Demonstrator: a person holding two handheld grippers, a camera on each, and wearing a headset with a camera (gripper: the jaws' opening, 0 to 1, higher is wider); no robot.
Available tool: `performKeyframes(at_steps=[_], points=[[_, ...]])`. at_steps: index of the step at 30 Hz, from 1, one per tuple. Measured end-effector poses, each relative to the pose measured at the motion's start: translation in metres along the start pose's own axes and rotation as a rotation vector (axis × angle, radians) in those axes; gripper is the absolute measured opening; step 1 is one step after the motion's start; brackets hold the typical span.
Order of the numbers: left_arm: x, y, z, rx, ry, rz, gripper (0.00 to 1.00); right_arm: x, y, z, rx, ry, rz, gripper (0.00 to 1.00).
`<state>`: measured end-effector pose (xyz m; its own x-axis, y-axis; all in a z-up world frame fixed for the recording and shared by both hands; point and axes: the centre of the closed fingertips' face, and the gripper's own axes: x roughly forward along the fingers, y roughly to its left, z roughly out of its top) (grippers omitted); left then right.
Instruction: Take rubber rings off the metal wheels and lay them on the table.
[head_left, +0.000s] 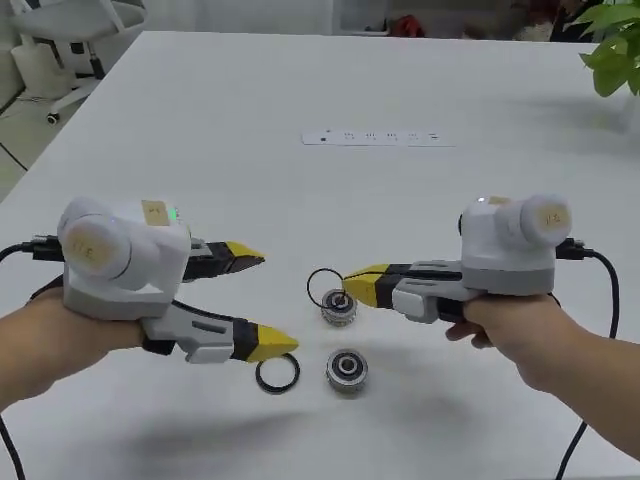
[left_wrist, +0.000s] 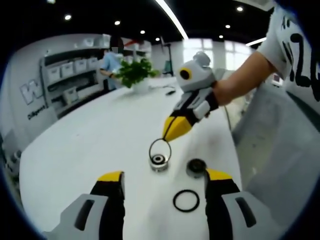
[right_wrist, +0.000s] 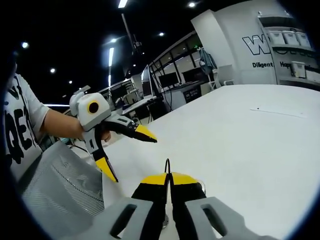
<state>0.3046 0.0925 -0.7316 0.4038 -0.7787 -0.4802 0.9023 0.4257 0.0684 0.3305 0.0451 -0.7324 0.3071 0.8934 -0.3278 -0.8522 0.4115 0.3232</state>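
At the lower middle of the head view, two metal wheels sit on the white bench (head_left: 420, 90). The right hand-held gripper (head_left: 356, 280) reaches in from the right of the frame, its yellow-tipped jaws pressed together on a thin black rubber ring (head_left: 309, 285). This ring stands upright, and its lower edge meets the top of the first metal wheel (head_left: 338, 308). I cannot tell whether it is still hooked over that wheel. In the right gripper view the same jaws rise from the bottom edge with no gap between them, and the ring shows edge-on as a dark sliver between the tips.

The left hand-held gripper (head_left: 262, 300) comes in from the left of the head view with its jaws spread wide, one tip above the other, gripping nothing. In the left gripper view its two tips frame the work. A second rubber ring (left_wrist: 174, 201) lies flat on the bench between them, near the bottom of the frame. The second metal wheel (left_wrist: 196, 167) lies just above and to the right of that ring, apart from it. The first wheel is to its left, under the held ring.

Further up the head view, a white power strip (head_left: 380, 137) lies across the bench. Leaves of a green plant (head_left: 615, 45) fill the upper right corner.
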Motion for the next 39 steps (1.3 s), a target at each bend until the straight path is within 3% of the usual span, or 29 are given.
performKeyframes(at_steps=[19,39], points=[[-0.023,-0.002,-0.013,0.015,0.015,0.030,0.77,0.012,0.025,-0.005,-0.016,0.040,0.072,0.00],[-0.036,-0.007,-0.023,-0.008,0.023,0.047,0.78,0.025,0.045,-0.025,-0.037,0.111,0.148,0.00]])
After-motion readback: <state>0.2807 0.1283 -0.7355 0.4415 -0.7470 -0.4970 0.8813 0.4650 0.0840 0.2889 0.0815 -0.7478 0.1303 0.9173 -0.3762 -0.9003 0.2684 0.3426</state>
